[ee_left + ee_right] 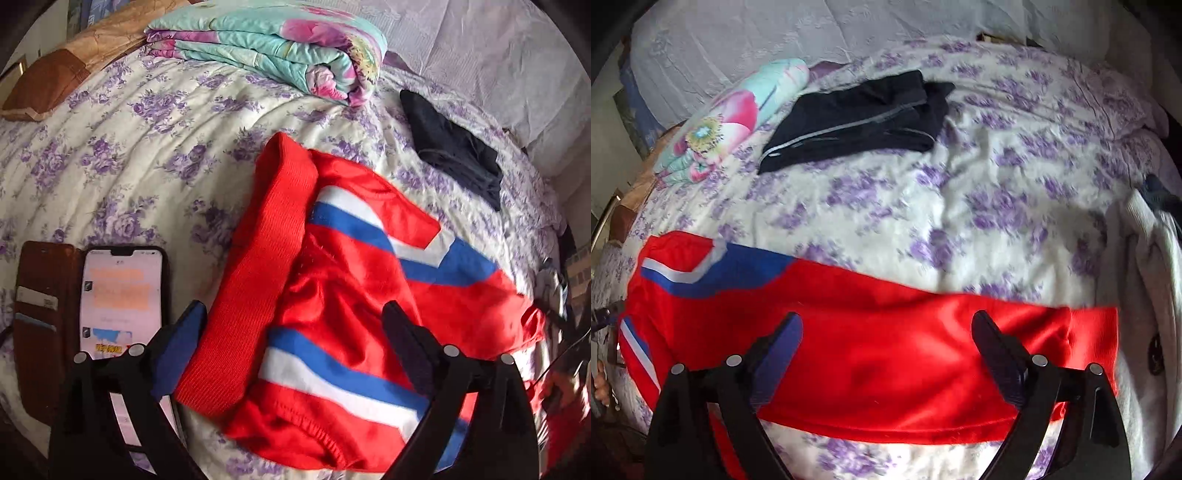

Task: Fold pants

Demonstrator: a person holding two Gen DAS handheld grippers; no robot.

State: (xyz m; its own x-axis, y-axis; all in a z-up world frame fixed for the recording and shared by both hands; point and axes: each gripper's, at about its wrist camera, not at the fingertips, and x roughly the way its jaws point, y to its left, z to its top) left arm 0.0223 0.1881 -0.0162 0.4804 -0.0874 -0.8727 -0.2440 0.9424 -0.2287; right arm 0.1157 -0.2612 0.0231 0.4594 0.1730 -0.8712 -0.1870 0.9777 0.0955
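Observation:
Red pants (332, 295) with blue and white stripes lie partly folded on the flowered bedspread; a ribbed red band (258, 266) runs along their left side. My left gripper (295, 325) is open just above the bundle's near end, holding nothing. In the right wrist view the pants (886, 350) stretch flat across the bed, ribbed cuff (1093, 343) at the right. My right gripper (886, 332) is open over the middle of the leg, empty.
A phone (122, 314) in an open brown wallet case lies left of the pants. A folded floral quilt (266, 48) sits at the back. Folded dark pants (454, 147) (857, 118) lie beyond. A grey-white garment (1145, 277) lies at the right.

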